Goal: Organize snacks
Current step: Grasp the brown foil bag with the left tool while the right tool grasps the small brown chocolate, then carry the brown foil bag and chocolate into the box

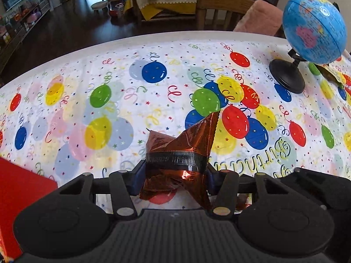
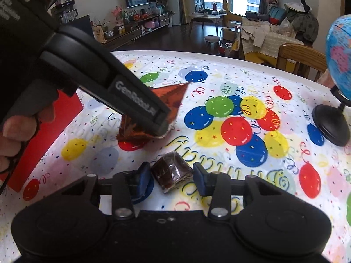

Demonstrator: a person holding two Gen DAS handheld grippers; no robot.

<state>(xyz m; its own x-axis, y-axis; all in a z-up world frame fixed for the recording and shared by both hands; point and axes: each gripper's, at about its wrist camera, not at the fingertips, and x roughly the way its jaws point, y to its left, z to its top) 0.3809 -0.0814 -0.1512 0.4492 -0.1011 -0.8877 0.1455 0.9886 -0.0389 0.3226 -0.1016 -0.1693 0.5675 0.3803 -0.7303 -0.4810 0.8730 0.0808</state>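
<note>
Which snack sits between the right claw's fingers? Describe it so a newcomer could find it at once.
On the balloon-print tablecloth, look just below the upside-down "Birthday" lettering. There, between the open fingers of the right claw, lies a small dark-brown cake square in clear wrap. Unlike the crinkled copper foil packet pinched in the left claw, it is see-through and blocky.

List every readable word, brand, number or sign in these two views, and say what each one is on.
"GenRobotLAB", roughly; last letters unsure: grey label on the left tool, seen from the right wrist.
"Birthday", partly readable, upside down in both views: script on the tablecloth.
Date code: black strip on the orange snack bag, too blurred to read.
Globe: map lettering too small.
White print on the black sleeve: blurred.
Wrapped brownie between the right tool's open jaws: no text visible.
</note>
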